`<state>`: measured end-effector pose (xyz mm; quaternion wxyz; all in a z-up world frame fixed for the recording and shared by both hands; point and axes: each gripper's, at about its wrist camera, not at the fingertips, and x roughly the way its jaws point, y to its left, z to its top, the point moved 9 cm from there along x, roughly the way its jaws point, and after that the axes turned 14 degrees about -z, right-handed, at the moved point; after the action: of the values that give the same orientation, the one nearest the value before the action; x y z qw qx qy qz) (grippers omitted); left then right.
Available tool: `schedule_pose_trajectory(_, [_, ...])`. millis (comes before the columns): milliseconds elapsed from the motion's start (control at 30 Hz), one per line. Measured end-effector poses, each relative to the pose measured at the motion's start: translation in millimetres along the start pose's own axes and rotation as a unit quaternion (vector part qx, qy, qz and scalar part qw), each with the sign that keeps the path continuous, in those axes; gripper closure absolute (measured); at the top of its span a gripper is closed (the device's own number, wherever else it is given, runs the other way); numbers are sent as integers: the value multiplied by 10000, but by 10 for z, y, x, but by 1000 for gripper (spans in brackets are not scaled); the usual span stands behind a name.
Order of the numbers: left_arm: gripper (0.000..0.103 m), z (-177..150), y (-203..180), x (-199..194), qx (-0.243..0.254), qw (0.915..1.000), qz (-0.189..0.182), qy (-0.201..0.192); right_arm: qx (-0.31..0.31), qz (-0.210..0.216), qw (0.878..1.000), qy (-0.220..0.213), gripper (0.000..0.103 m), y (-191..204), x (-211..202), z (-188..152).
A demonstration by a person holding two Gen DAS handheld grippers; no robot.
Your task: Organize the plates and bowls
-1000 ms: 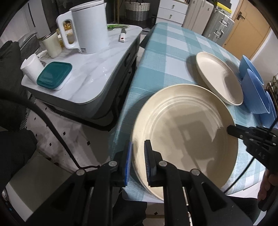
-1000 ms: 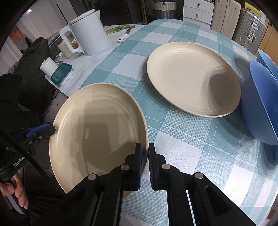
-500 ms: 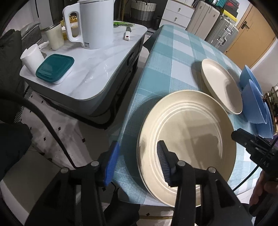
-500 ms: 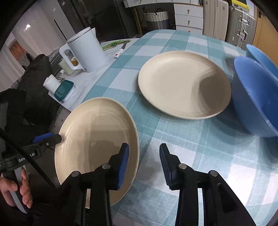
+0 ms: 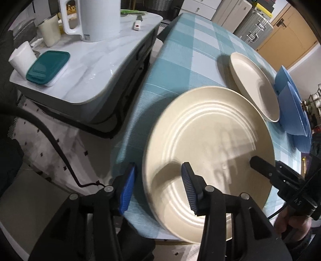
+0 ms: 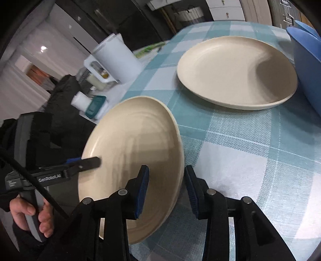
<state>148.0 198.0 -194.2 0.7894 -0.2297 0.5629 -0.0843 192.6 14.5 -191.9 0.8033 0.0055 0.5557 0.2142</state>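
A large cream plate [image 5: 208,152] lies at the near edge of the checked tablecloth [image 5: 186,56]; it also shows in the right wrist view [image 6: 132,148]. My left gripper [image 5: 158,186] is open, its fingers straddling the plate's left rim. My right gripper [image 6: 166,188] is open, its fingers straddling the plate's right rim. A second cream plate [image 6: 236,72] lies farther back, also seen in the left wrist view [image 5: 254,84]. Blue bowls [image 5: 295,108] stand beside it, with one bowl [image 6: 307,60] near the right edge of the right wrist view.
A marble side table [image 5: 90,66] stands left of the dining table, holding a white kettle [image 5: 94,18], a cup [image 5: 50,30], a white roll [image 5: 22,58] and a teal-lidded box [image 5: 48,67]. Suitcases [image 5: 252,22] and drawers stand behind.
Both grippers were shut a second ago, opened, and have now closed in around the near plate's opposite rims with jaws still apart. The plate looks slightly blurred.
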Motion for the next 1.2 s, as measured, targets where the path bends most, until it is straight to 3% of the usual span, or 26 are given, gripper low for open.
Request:
schedule_pose_trajectory(367, [56,-42,-254,114,247,9996,49,142,443,143,9989,36,66,-147,-70,-37])
schedule_pose_trajectory(767, [55,-157,-953,442,917,9949,5,420,632,-702,9955,-64,66,-795,-348,-185])
schedule_pose_trajectory(1100, [52,-147,-1182,495,1356,9891,518,248,480,-871,9950,-102,66,-998,-476,-277])
schedule_pose_trajectory(1200, [52,-112,-1235,389,1538,9852,752,-68,262,-1148,9928,-223,66,-1049,-536,-276])
